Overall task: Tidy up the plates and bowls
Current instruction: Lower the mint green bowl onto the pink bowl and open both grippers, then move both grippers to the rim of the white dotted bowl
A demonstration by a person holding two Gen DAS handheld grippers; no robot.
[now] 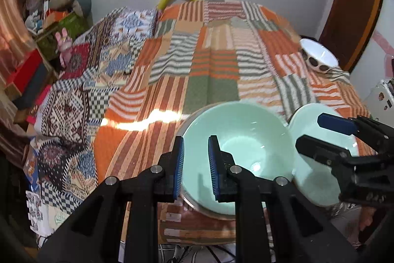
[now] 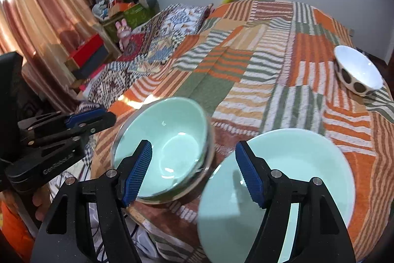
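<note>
A mint green bowl [image 1: 246,154] [image 2: 170,149] sits nested on another dish at the near edge of the patchwork bed. My left gripper [image 1: 195,165] has its jaws on either side of the bowl's near-left rim, pads close on it. A mint green plate [image 2: 295,171] [image 1: 307,139] lies to the right of the bowl. My right gripper [image 2: 193,171] is open, one finger over the bowl and one over the plate's left rim; it also shows in the left wrist view [image 1: 320,134]. A white bowl with dark dots [image 2: 357,70] [image 1: 317,56] stands far right.
The bed is covered by an orange, green and white striped quilt [image 1: 209,61]. Cluttered boxes and bags [image 1: 49,16] stand at the left by a curtain. A wooden door [image 1: 352,4] is at the right. Cables lie below the bed's near edge.
</note>
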